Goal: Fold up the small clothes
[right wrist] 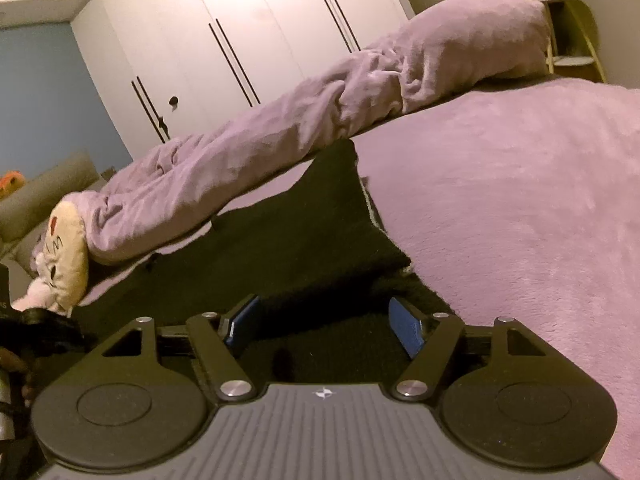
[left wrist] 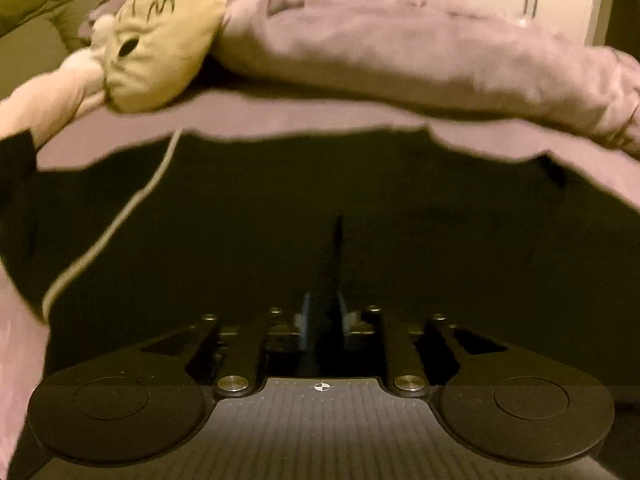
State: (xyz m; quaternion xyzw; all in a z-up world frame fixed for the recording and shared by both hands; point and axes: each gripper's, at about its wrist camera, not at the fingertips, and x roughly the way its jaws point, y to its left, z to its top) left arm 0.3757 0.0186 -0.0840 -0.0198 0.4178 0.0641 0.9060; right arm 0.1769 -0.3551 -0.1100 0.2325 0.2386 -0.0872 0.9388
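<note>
A black garment (left wrist: 280, 208) with a white trim line lies spread on the purple bed cover (left wrist: 260, 116). My left gripper (left wrist: 324, 320) is shut, pinching a raised fold of the black garment between its blue pads. In the right wrist view the same black garment (right wrist: 304, 240) lies on the purple cover (right wrist: 520, 220), with one part raised in a peak. My right gripper (right wrist: 324, 326) is open, its blue pads (right wrist: 406, 330) wide apart over the garment's near edge and holding nothing.
A rolled purple blanket (left wrist: 400, 52) lies along the far side of the bed, also in the right wrist view (right wrist: 320, 120). A cream plush toy with a face (left wrist: 160, 36) lies at the left end. White wardrobe doors (right wrist: 240, 40) stand behind.
</note>
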